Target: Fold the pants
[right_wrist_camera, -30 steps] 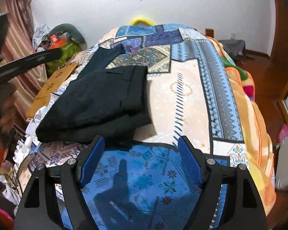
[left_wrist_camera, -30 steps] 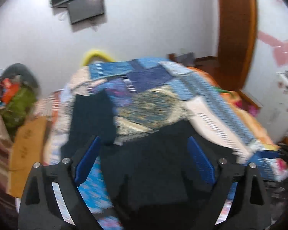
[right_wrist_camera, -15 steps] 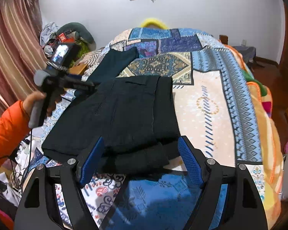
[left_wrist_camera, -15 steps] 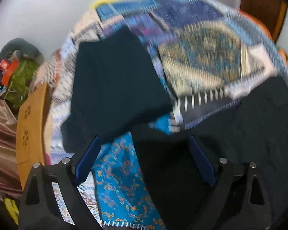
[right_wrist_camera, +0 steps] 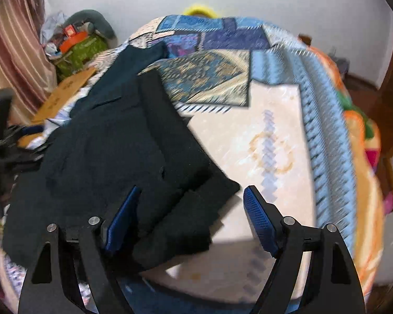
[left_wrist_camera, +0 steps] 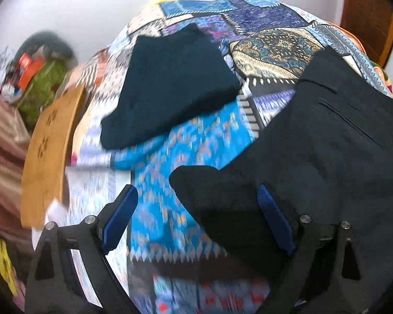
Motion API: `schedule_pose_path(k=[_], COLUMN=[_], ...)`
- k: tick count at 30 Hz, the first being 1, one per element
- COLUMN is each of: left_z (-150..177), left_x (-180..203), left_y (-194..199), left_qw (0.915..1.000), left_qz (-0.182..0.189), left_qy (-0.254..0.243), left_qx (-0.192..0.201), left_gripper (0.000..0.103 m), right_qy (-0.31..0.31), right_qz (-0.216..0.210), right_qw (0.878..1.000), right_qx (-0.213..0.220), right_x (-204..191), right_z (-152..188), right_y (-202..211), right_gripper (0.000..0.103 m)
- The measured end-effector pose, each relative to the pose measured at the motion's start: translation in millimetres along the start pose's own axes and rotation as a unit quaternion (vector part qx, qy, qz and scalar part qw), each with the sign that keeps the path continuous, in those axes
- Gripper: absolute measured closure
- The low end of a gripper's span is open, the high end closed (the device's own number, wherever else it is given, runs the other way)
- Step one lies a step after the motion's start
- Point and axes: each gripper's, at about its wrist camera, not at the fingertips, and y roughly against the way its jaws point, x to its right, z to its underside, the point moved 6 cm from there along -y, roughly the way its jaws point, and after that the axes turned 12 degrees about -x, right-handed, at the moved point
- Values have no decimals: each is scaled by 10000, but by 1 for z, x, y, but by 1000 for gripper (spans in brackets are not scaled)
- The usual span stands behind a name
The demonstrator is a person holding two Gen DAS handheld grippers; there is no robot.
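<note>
— So where are the pants lying?

— They are lying partly folded on the patchwork bedspread, toward its left side in the right wrist view, with a doubled-over end pointing at the camera.

— And the right gripper?

— It is hanging released, jaws spread wide, with that near end of the pants sitting between the blue pads, though I cannot tell whether they are touching it.

— What is the left gripper doing?

— It is gaping too, holding nothing, with a corner of the pants lying between its jaws. Farther up the bed a second dark folded garment is resting apart from the pants.
</note>
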Motion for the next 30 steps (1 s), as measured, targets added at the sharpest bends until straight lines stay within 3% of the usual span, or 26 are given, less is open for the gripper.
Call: schedule_pose_path(k=[2,5,11,16,20,24,26,30], left_z=[20,36,56,61,62,55,50,45], left_x=[5,14,29,39,36,13,5,7], left_y=[14,27,38,45,52,62,61,38], left_qw=[9998,9992,9954,9928,9915,9962,9960,9955], left_qz=[-13,-112,801,1104,1257,797,806,855], left_qy=[191,314,509,427,270,349,373,371], left_qx=[100,198,-134,-154,-172,100,129,-184], left_gripper=[9,10,10,10,10,10,10,10], right_qy=[-263,-481,-124,70,360,276,408,408], right_qz=[63,-198,-482,-1037,-711,-907,-621,-300], right_qw=[9995,9982,9977,9942,9968,9954,9972,9987], right_qx=[132,292,454,262,-64,-146,-25,-7], right_x=[4,1,-33,-67,-77,-63,-58,-38], right_z=[0,5,36,64,81,83,81,74], right_y=[10,29,74,79,51,35,36,34], right_gripper=[26,26,24,23,24,23,23,23])
